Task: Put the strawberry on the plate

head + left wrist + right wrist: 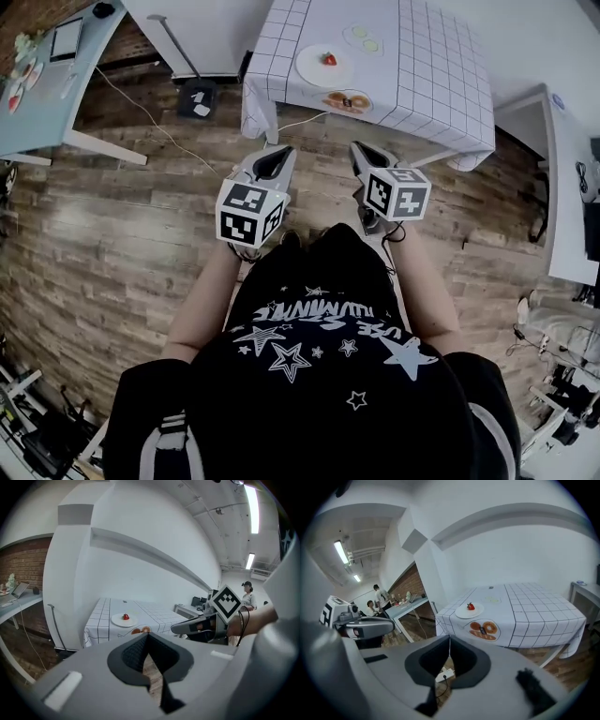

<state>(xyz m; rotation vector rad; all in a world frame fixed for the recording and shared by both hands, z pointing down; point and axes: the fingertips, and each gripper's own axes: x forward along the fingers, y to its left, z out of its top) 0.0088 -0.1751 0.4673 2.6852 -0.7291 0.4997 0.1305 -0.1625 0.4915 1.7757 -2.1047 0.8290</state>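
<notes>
A red strawberry (330, 59) lies on a white plate (317, 69) near the front edge of a table with a white grid cloth (441, 66). Both grippers hang over the wood floor, short of the table, pointing toward it. My left gripper (281, 150) is shut with nothing in it, and so is my right gripper (359, 148). The left gripper view shows shut jaws (147, 634), the strawberry (125, 617) and plate (117, 620) far ahead, and the right gripper (174, 629) alongside. The right gripper view shows its shut jaws (449, 637) and the strawberry (470, 606) on the plate (464, 612).
A doughnut picture (347, 100) is printed on the cloth in front of the plate. A grey desk (47, 94) stands at the left, a white desk (562, 187) at the right. A power strip (445, 672) lies on the floor. People (380, 597) stand far back.
</notes>
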